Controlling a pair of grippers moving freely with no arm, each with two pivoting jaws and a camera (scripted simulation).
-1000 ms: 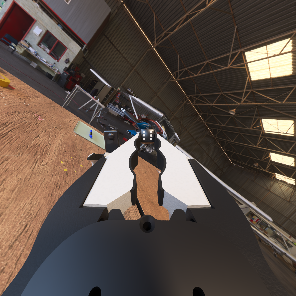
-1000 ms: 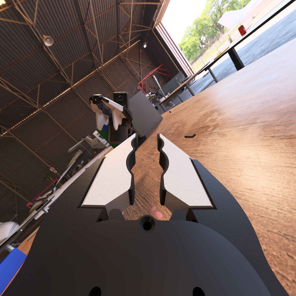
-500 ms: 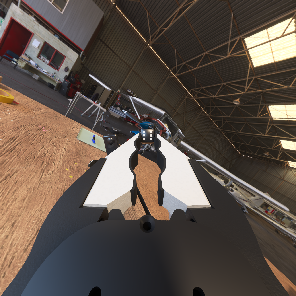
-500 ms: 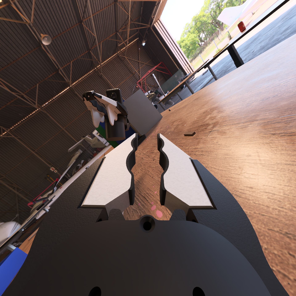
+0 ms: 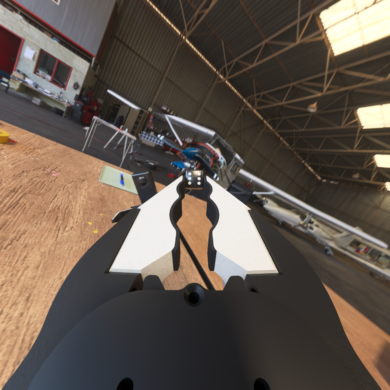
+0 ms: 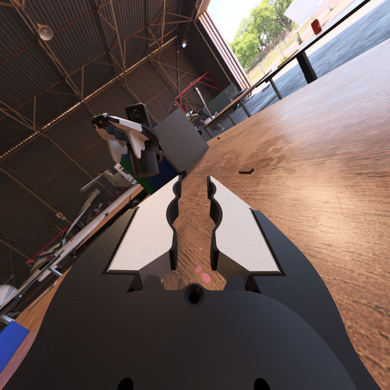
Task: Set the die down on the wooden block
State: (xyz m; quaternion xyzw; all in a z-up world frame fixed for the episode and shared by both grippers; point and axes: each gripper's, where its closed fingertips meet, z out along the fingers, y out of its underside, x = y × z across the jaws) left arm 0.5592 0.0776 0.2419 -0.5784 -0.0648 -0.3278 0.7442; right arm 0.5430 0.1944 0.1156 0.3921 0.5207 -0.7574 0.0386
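A black die (image 5: 194,179) with white pips is pinched between the fingertips of my left gripper (image 5: 194,182), which is held in the air above the wooden table (image 5: 48,221). In the right wrist view the left gripper (image 6: 101,123) hangs up and to the left, its tips pointing left. A small flat brown block (image 6: 245,171) lies on the table ahead and to the right of my right gripper (image 6: 194,179), which is open, empty and low over the table. The block does not show in the left wrist view.
A pale green tray (image 5: 111,179) with a blue pen (image 5: 121,179) lies at the table's far edge, with the right gripper's black body (image 5: 143,185) beside it. A yellow tape roll (image 5: 3,137) lies far left. A grey board (image 6: 179,137) leans on a blue and green box (image 6: 152,179).
The left gripper has turned and shifted slightly in the air, with the die still held between its tips. The right gripper has hardly moved and stays open.
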